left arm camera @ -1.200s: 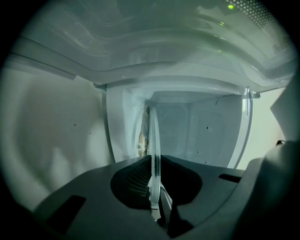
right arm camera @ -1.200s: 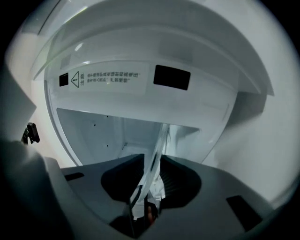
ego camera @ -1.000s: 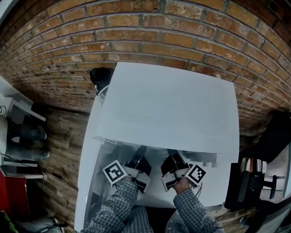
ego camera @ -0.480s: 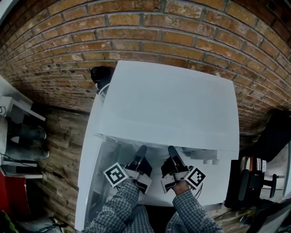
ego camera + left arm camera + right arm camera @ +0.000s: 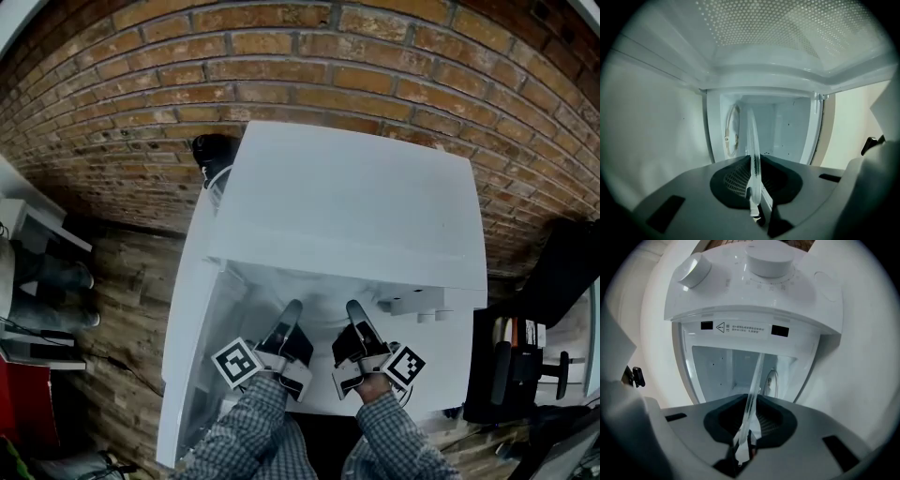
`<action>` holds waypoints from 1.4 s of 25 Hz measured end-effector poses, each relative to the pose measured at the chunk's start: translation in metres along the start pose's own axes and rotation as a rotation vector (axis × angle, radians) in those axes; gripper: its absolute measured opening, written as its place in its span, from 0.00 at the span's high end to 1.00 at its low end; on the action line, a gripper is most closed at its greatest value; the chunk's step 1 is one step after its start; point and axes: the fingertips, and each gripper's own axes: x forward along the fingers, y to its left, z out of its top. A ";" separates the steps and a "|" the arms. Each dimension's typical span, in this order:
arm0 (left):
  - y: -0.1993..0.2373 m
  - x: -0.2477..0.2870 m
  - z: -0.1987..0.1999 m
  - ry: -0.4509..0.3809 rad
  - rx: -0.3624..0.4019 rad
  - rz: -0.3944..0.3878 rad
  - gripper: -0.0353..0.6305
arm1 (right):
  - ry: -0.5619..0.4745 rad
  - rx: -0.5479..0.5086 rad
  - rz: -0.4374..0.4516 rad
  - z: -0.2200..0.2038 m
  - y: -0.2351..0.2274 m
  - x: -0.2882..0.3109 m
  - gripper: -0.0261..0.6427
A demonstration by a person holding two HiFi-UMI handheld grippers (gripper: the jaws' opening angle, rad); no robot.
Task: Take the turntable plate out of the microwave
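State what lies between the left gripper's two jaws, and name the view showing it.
The left gripper clamps the glass turntable plate edge-on between its jaws; the left gripper view shows it.

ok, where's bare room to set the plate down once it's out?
Bare: the microwave top, bordered by the brick wall behind, a black object at its back-left corner. Crowded: the mouth, where the left gripper and right gripper both clamp the glass plate, open door on the left, dark clutter on the right.

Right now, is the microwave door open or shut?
Open: the door stands swung out at left, and the cavity lies exposed.
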 end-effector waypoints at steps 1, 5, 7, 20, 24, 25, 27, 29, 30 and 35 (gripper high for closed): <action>-0.001 -0.003 -0.002 0.001 0.000 -0.001 0.89 | -0.001 -0.002 0.001 -0.002 0.002 -0.003 0.87; -0.005 -0.018 -0.009 0.004 -0.007 -0.010 0.89 | -0.001 -0.014 0.006 -0.010 0.007 -0.017 0.87; -0.008 -0.026 -0.011 0.006 -0.012 -0.021 0.89 | -0.003 -0.010 0.009 -0.015 0.009 -0.024 0.87; -0.017 -0.078 -0.030 0.039 -0.006 -0.038 0.88 | -0.018 -0.029 0.022 -0.050 0.022 -0.069 0.87; -0.023 -0.089 -0.043 0.040 0.000 -0.054 0.88 | -0.009 -0.025 0.033 -0.052 0.025 -0.085 0.87; -0.025 -0.092 -0.047 0.040 -0.001 -0.055 0.88 | -0.005 -0.027 0.035 -0.053 0.026 -0.090 0.87; -0.027 -0.102 -0.056 0.030 -0.004 -0.056 0.88 | 0.006 -0.036 0.037 -0.056 0.029 -0.101 0.87; -0.029 -0.112 -0.064 0.013 0.001 -0.058 0.88 | 0.024 -0.047 0.040 -0.058 0.031 -0.111 0.87; -0.030 -0.117 -0.068 0.002 0.003 -0.062 0.88 | 0.032 -0.052 0.042 -0.059 0.033 -0.116 0.87; -0.036 -0.146 -0.096 -0.044 0.008 -0.086 0.88 | 0.068 -0.078 0.071 -0.066 0.043 -0.150 0.87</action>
